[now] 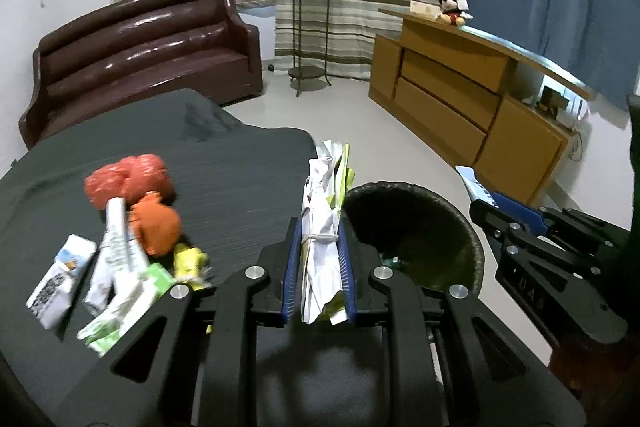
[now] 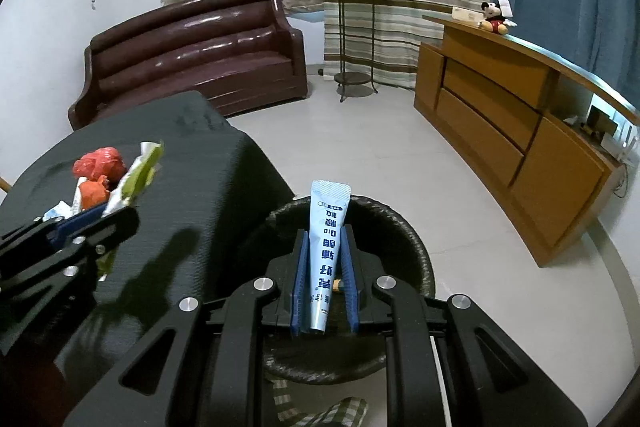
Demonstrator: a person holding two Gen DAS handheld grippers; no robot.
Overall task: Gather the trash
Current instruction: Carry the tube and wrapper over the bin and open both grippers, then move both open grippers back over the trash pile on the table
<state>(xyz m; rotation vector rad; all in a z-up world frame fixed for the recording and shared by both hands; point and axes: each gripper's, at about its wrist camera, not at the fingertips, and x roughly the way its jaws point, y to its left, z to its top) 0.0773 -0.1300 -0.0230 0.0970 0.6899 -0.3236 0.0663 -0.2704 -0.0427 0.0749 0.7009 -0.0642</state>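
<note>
My left gripper (image 1: 319, 227) is shut on a crumpled bundle of white and green paper (image 1: 325, 211), held at the table's right edge beside the black trash bin (image 1: 474, 239). My right gripper (image 2: 325, 235) is shut on a light blue tube (image 2: 327, 243) and holds it above the bin (image 2: 416, 239). The right gripper also shows in the left wrist view (image 1: 480, 201), and the left gripper in the right wrist view (image 2: 108, 211). More trash lies on the dark table (image 1: 240, 167): a red bag (image 1: 128, 181), an orange wad (image 1: 156, 225), a yellow piece (image 1: 188, 261) and white and green cartons (image 1: 116, 267).
A brown sofa (image 1: 140, 59) stands behind the table. A wooden cabinet (image 1: 472, 99) with a plush toy (image 1: 452, 11) runs along the right. A plant stand (image 1: 310, 27) is at the curtains. A checked cloth (image 2: 320, 407) lies on the floor by the bin.
</note>
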